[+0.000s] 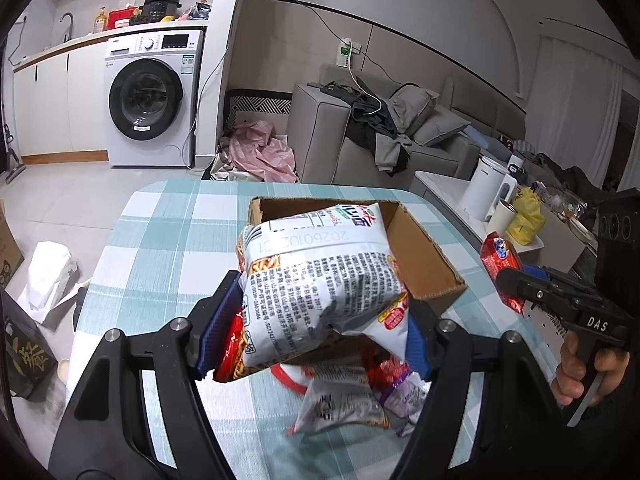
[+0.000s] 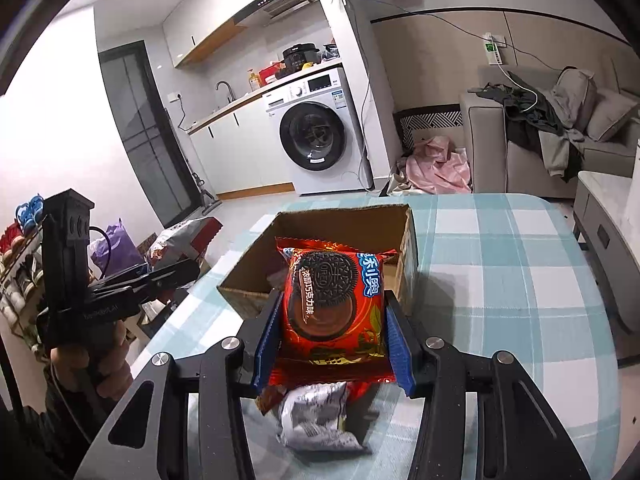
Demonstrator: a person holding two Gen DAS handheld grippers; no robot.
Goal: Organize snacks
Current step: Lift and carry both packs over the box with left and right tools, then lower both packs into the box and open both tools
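1. The left gripper [image 1: 316, 332] pinches a white snack bag [image 1: 320, 292] between its blue pads, and the bag hangs above the table, just in front of the cardboard box [image 1: 424, 256].
2. The right gripper [image 2: 332, 340] clamps a red cookie pack [image 2: 334, 304], held upright with the open box [image 2: 256, 280] right behind it.
3. More snack packets [image 1: 344, 396] lie loose on the checked tablecloth [image 1: 168, 248] beneath the raised bag.
4. A crumpled silver packet [image 2: 316, 420] sits on the cloth under the right gripper's load.
5. Off to the side in the left view, a hand [image 1: 580, 368] grips the other tool's handle, the red pack at its tip.
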